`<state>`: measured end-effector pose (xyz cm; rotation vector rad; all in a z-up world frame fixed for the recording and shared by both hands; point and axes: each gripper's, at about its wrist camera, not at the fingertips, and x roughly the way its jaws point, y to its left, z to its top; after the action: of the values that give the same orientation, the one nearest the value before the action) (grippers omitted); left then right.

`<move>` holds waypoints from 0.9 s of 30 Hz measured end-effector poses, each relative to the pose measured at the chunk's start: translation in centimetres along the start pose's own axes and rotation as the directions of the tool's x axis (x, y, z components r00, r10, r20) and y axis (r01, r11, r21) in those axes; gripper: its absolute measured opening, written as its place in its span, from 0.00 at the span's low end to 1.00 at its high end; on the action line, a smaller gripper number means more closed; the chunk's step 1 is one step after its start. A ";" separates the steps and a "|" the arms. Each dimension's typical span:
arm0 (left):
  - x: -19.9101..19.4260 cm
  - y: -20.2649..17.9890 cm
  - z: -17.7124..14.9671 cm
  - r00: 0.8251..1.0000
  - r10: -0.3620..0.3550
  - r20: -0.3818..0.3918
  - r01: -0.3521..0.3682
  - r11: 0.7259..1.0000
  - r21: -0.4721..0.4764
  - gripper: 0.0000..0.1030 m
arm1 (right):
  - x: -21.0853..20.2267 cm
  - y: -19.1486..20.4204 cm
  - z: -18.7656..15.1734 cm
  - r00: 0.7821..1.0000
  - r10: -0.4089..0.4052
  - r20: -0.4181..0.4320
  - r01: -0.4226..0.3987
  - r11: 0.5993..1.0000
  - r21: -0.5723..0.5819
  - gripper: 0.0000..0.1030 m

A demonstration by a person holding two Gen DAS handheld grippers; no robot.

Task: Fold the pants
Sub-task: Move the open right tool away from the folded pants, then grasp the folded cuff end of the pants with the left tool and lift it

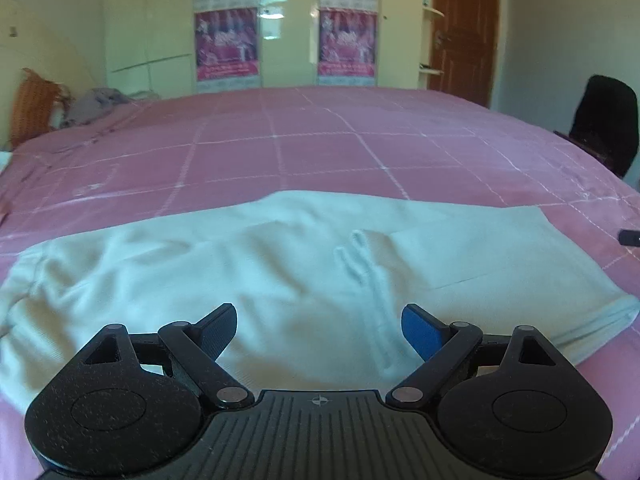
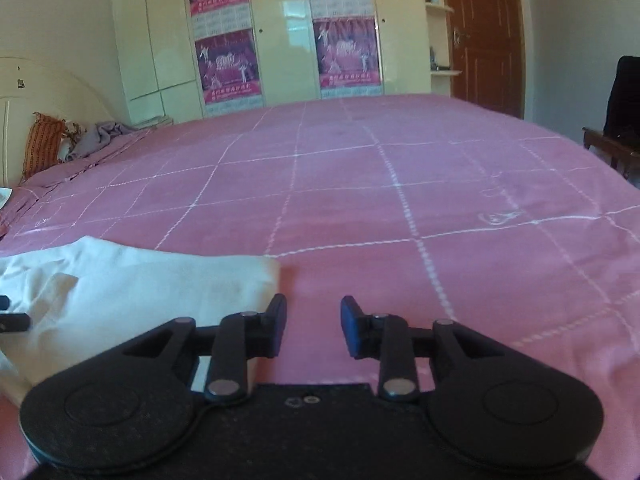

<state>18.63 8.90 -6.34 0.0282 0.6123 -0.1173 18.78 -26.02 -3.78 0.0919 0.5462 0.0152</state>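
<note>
Pale white pants (image 1: 256,264) lie spread across the near side of a pink bedspread (image 1: 320,148), with a drawstring (image 1: 372,280) showing near the middle. My left gripper (image 1: 319,326) is open and empty, hovering just above the pants near the drawstring. In the right wrist view the pants (image 2: 132,284) lie at the lower left. My right gripper (image 2: 313,326) is open and empty over bare bedspread (image 2: 400,208), its left finger (image 2: 276,324) right beside the pants' right edge. A bit of the left gripper (image 2: 12,318) shows at the far left.
The bed has a checked pink cover. A grey cloth heap (image 1: 96,104) and an orange pillow (image 1: 32,108) sit at the far left by the headboard. A wardrobe with posters (image 1: 348,36) and a wooden door (image 1: 464,28) stand behind. A dark chair (image 1: 604,120) is at right.
</note>
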 end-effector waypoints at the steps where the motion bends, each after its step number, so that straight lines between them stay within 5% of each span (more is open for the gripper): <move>1: -1.6 1.9 -0.8 0.999 0.039 0.013 -0.039 0.998 -0.049 0.86 | -1.0 -1.2 -0.9 1.000 -0.017 0.009 0.017 1.000 0.010 0.37; 4: -5.3 8.2 -2.8 0.991 0.120 0.055 -0.099 0.953 -0.288 0.86 | -3.0 -5.2 -1.6 0.996 -0.087 0.021 0.082 0.983 0.167 0.42; 6: -6.1 12.8 -4.3 0.993 0.100 0.068 -0.055 0.872 -0.486 0.86 | -3.9 -7.1 -1.2 0.993 -0.092 0.068 0.071 0.960 0.272 0.51; 8: -5.9 15.8 -5.6 0.992 0.124 0.039 -0.077 0.804 -0.589 0.86 | -4.2 -9.0 -1.7 0.989 -0.108 0.097 0.062 0.920 0.386 0.59; 10: -4.7 18.6 -7.1 0.996 0.074 0.043 -0.023 0.716 -0.698 0.86 | -4.0 -10.5 -2.2 0.985 -0.148 0.085 0.092 0.881 0.465 0.59; 13: -1.0 21.1 -9.0 0.999 0.011 0.038 0.024 0.589 -0.808 0.86 | -4.2 -12.1 -2.7 0.981 -0.166 0.097 0.086 0.830 0.551 0.62; 16: 1.5 23.2 -10.0 0.992 -0.036 0.119 0.120 0.514 -0.849 0.87 | -4.4 -12.7 -2.9 0.977 -0.188 0.098 0.097 0.808 0.581 0.63; 19: 4.0 25.0 -9.6 0.980 -0.102 0.173 0.201 0.483 -0.852 0.87 | -5.1 -12.0 -2.6 0.971 -0.213 0.111 0.120 0.830 0.545 0.65; 21: 5.5 25.1 -9.2 0.973 -0.117 0.197 0.229 0.522 -0.821 0.85 | -5.4 -11.5 -2.3 0.968 -0.223 0.116 0.132 0.845 0.519 0.67; 23: 6.8 24.1 -8.6 0.992 -0.060 0.114 0.127 0.627 -0.768 0.31 | -5.4 -11.4 -2.2 0.967 -0.228 0.115 0.140 0.850 0.508 0.67; 24: 7.3 24.4 -8.9 0.995 -0.064 0.081 0.103 0.589 -0.801 0.16 | -5.2 -11.3 -2.1 0.966 -0.232 0.110 0.147 0.849 0.507 0.67; 25: 6.3 25.4 -9.2 0.977 -0.078 0.198 0.210 0.510 -0.834 0.16 | -5.1 -11.3 -2.0 0.967 -0.234 0.105 0.150 0.849 0.507 0.67; 26: 5.2 25.1 -8.8 0.954 -0.076 0.291 0.287 0.519 -0.805 0.16 | -4.9 -11.3 -1.9 0.966 -0.237 0.102 0.154 0.849 0.506 0.67; 27: 3.7 24.4 -8.2 0.934 -0.071 0.351 0.325 0.577 -0.749 0.16 | -5.0 -11.4 -1.9 0.965 -0.242 0.100 0.160 0.848 0.506 0.67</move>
<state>19.82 33.26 -15.38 -0.9475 0.3242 -0.0540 13.36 -37.37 -3.85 0.5348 0.3844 -0.3400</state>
